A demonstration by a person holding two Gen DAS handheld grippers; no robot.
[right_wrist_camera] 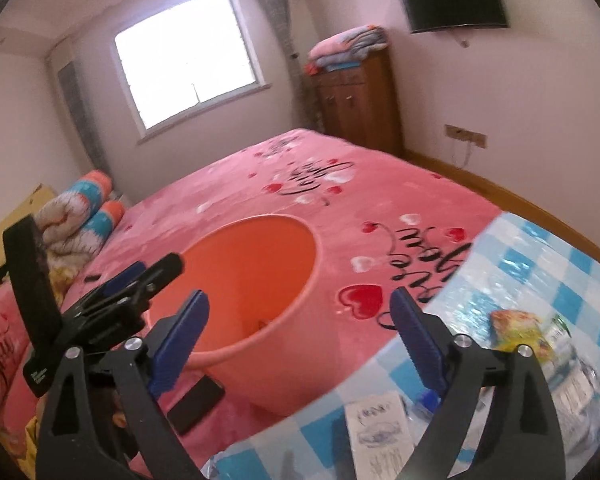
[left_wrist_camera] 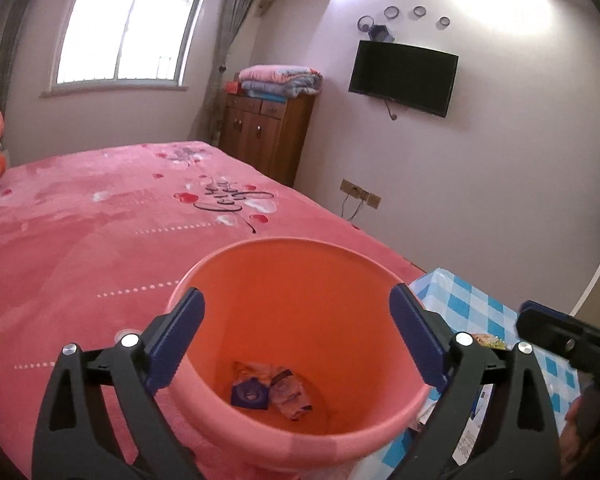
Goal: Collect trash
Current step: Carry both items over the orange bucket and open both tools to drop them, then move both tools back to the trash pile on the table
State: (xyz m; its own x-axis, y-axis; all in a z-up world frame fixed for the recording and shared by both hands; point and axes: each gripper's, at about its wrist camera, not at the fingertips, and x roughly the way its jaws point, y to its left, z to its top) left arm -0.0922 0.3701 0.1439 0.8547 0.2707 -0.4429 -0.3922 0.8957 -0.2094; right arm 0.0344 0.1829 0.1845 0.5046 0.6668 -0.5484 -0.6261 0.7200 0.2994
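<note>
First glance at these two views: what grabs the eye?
The orange bucket sitting on the pink bedspread, with a couple of wrappers at its bottom. Beside it, a blue checked cloth carries a yellow snack packet and a paper leaflet. The left gripper and right gripper are open, empty.

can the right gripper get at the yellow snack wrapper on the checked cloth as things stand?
Probably yes. The right gripper is open and empty, and the yellow snack wrapper lies in the open on the checked cloth, just to its right. The orange bucket and left gripper sit on the other side.
</note>
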